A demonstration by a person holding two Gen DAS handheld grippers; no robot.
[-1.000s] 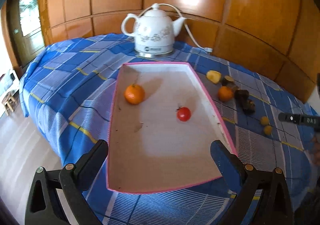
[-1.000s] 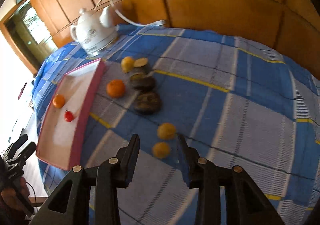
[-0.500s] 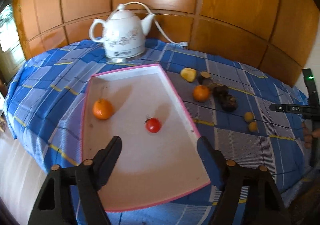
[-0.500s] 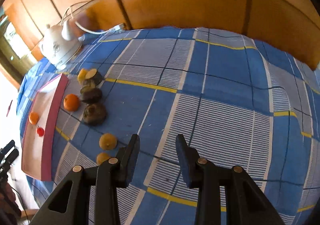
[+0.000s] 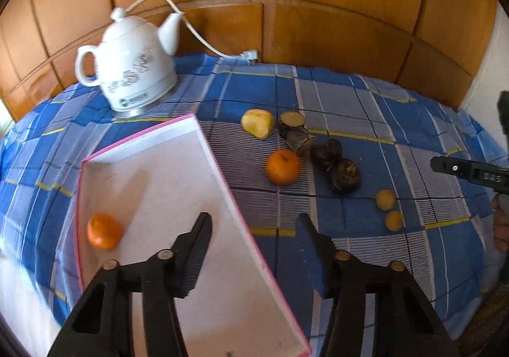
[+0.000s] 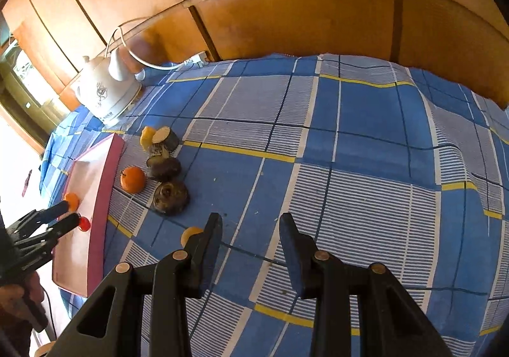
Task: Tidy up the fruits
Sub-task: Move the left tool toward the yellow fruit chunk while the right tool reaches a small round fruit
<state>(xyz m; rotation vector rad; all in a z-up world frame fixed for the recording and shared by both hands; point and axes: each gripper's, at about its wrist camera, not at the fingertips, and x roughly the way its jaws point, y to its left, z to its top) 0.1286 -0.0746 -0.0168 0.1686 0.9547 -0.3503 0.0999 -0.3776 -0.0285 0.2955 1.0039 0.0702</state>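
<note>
Left claw [image 5: 254, 229], jaws spread wide and empty, hovers over the right rim of the pink-edged tray [image 5: 222, 172]. Right claw [image 6: 251, 229], jaws likewise apart and empty, hangs above bare checked cloth on the desk [image 6: 350, 134]. The tray holds one orange [image 5: 104, 230] and a small red fruit [image 6: 84, 224], the latter seen only from the right wrist. Still outside, near the tray's right edge: a second orange [image 5: 283, 166], a yellow piece [image 5: 258, 123], three dark brown items [image 5: 345, 174] and two small yellow fruits [image 5: 385, 199]. A white kettle [image 5: 127, 71] stands behind. The step in hand appears to be choosing the next fruit; the next move calls for centring a claw around one loose fruit, probably the orange beside the tray, before closing.
</note>
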